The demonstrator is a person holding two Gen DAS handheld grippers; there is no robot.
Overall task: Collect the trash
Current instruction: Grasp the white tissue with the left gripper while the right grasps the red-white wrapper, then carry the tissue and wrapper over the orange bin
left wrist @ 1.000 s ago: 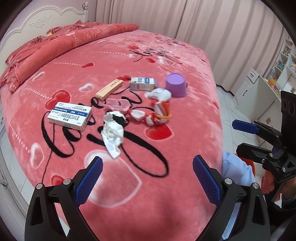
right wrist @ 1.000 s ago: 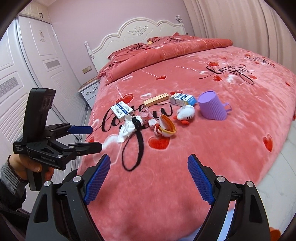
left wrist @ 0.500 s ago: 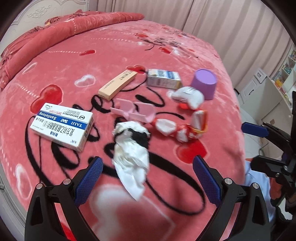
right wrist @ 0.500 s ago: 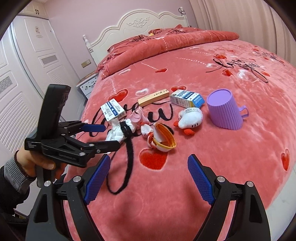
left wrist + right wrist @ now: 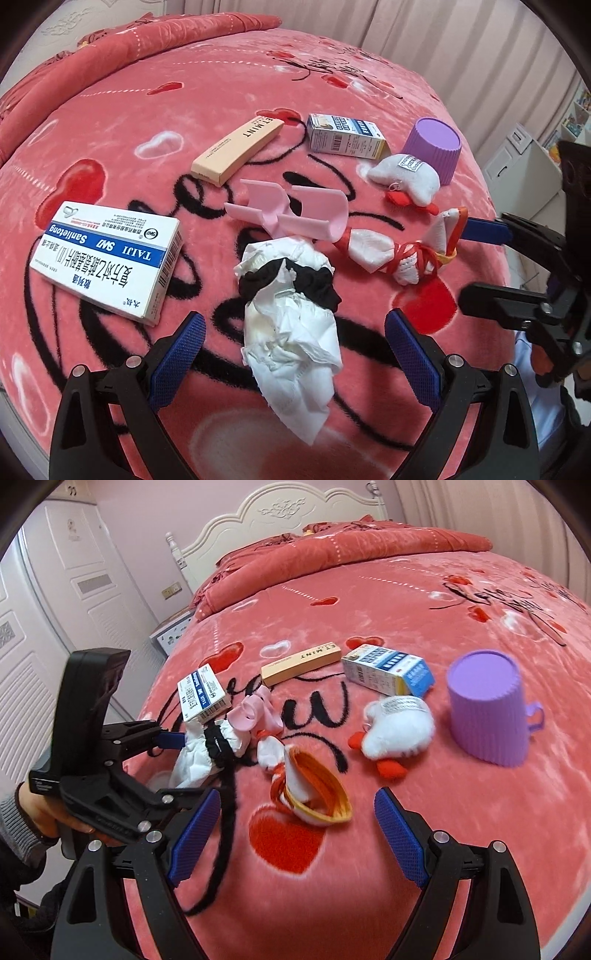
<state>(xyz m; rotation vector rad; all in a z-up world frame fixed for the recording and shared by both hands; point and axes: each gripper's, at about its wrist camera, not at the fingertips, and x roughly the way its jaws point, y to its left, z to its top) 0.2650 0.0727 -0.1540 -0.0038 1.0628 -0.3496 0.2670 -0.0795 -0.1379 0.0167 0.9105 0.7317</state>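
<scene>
Both grippers have dropped in over the bed: the left gripper now straddles the crumpled tissue, fingers spread wide and empty, and the right gripper, equally released, hovers just beside that tissue, over the orange-rimmed wrapper. Pickup looks imminent.

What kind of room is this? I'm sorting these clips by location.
A bedroom, most likely. The clutter lies on a bed with a pink heart-print blanket and a carved white headboard; curtains hang behind it, and panelled white doors stand beside it.
</scene>
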